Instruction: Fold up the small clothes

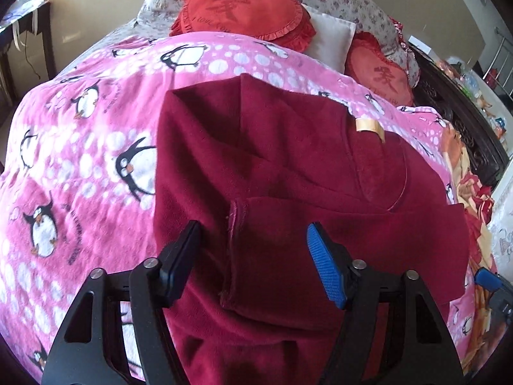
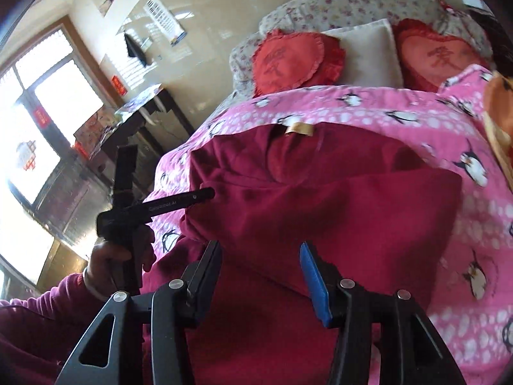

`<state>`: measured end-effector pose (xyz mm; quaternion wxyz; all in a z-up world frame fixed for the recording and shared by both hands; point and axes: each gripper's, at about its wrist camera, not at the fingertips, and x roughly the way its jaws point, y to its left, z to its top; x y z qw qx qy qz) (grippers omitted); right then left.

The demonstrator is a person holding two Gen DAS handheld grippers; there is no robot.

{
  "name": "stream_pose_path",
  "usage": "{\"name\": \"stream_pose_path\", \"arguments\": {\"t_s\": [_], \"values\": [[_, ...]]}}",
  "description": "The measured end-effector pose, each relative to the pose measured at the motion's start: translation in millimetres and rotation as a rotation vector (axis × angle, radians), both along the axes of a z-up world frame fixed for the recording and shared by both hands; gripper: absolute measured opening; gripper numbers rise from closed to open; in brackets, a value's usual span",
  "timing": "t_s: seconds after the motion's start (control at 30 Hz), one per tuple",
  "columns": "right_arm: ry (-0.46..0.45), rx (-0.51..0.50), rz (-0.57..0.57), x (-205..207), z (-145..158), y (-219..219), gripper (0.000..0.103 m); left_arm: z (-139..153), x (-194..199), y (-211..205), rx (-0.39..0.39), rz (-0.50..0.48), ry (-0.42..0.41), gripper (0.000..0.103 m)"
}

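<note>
One dark red garment (image 1: 288, 173) spread on the pink penguin blanket (image 1: 80, 134), one gold label (image 1: 370, 128) at its collar. Left gripper (image 1: 253, 250) released above a sleeve; right gripper (image 2: 261, 272) released too. Two red heart cushions (image 1: 243, 16), one white pillow (image 1: 330, 35) behind.

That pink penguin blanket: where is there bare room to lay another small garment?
Left of the maroon garment, the penguin blanket lies bare; another strip runs along its right side. Near the red heart cushions it is crowded.

maroon garment (image 1: 288, 166), pink penguin-print blanket (image 1: 96, 128)
</note>
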<state>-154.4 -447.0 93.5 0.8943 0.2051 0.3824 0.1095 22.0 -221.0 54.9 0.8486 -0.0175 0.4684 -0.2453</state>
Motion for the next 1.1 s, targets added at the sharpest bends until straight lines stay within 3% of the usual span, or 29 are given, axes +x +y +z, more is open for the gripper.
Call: {"name": "stream_pose_path", "arguments": {"t_s": [0.2,0.33,0.43,0.57,0.63,0.67,0.7,0.87,0.97,1.1], "values": [[0.015,0.070,-0.076,-23,-4,-29,0.049,16,1,6,-0.035,0.016,-0.032,0.059],[0.008,0.093,-0.083,-27,-5,-33,0.049,27,-4,7,-0.059,-0.041,-0.073,0.060],[0.015,0.107,-0.082,-23,-9,-32,0.049,17,6,-3,-0.015,-0.063,-0.030,0.060],[0.016,0.123,-0.065,-21,-10,-27,0.049,-3,15,-8,-0.030,-0.075,0.047,0.059],[0.012,0.110,-0.054,-22,-8,-25,0.049,-3,13,-10,-0.028,-0.080,0.034,0.046],[0.012,0.097,-0.054,-23,-8,-25,0.049,-2,13,-11,-0.011,-0.084,0.032,0.025],[0.015,0.083,-0.062,-24,-8,-26,0.049,-1,13,-13,-0.009,-0.095,0.041,0.021],[0.020,0.056,-0.138,-32,-7,-42,0.049,35,6,-14,-0.020,-0.126,-0.042,0.015],[0.031,0.037,-0.180,-38,-5,-53,0.049,58,11,0,-0.037,-0.089,-0.096,0.015],[0.048,-0.049,-0.210,-39,-2,-55,0.049,51,27,15,0.005,-0.016,-0.084,0.014]]}}
